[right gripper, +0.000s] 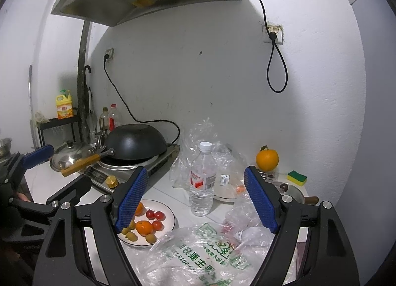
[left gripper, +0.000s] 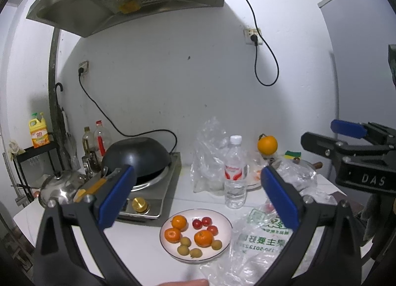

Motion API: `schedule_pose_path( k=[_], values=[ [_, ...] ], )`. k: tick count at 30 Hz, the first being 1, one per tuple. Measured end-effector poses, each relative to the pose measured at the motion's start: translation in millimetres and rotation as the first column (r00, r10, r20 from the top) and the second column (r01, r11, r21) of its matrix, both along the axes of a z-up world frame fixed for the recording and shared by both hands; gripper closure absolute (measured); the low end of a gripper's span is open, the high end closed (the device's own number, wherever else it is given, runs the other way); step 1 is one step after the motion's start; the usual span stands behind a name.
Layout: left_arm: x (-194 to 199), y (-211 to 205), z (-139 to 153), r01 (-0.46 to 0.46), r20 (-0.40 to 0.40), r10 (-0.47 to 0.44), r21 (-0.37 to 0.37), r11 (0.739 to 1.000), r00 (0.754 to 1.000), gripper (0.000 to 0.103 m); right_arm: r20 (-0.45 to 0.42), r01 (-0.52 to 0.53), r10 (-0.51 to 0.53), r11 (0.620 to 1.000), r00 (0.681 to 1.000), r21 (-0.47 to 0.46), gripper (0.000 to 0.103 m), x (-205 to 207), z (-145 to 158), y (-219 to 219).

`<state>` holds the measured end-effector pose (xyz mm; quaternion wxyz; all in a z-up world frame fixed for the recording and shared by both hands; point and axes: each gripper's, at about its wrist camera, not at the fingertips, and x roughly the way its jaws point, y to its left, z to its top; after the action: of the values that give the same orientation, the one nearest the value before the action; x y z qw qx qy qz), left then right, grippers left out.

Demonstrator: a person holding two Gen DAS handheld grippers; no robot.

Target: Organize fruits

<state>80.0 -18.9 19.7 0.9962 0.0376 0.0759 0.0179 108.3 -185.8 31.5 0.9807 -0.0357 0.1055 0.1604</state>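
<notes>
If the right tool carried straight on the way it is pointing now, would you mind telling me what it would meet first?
Most likely the water bottle, which stands upright between the open fingers of the right tool, beyond the printed plastic bag lying under them. Depth is hard to judge here, so the tool might brush the bag first.

The round white plate (left gripper: 224, 214) rests near on the table (left gripper: 148, 249), carrying small fruits. Right: printed clear plastic bag (left gripper: 259, 241). Far: clear water bottle (left gripper: 235, 174). Far left: black wok (left gripper: 137, 157) on the stove.
</notes>
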Motion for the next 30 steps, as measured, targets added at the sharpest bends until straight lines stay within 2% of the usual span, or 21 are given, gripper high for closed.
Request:
schedule_pose_path(
  k=[30],
  values=[
    [6.1, 9.0, -3.4, 0.011, 0.009, -0.011, 0.001, 1.0, 1.0, 0.001, -0.008, -0.003, 0.003, 1.0, 1.0, -0.006, 0.02, 7.0, -5.3, 5.2]
  ],
)
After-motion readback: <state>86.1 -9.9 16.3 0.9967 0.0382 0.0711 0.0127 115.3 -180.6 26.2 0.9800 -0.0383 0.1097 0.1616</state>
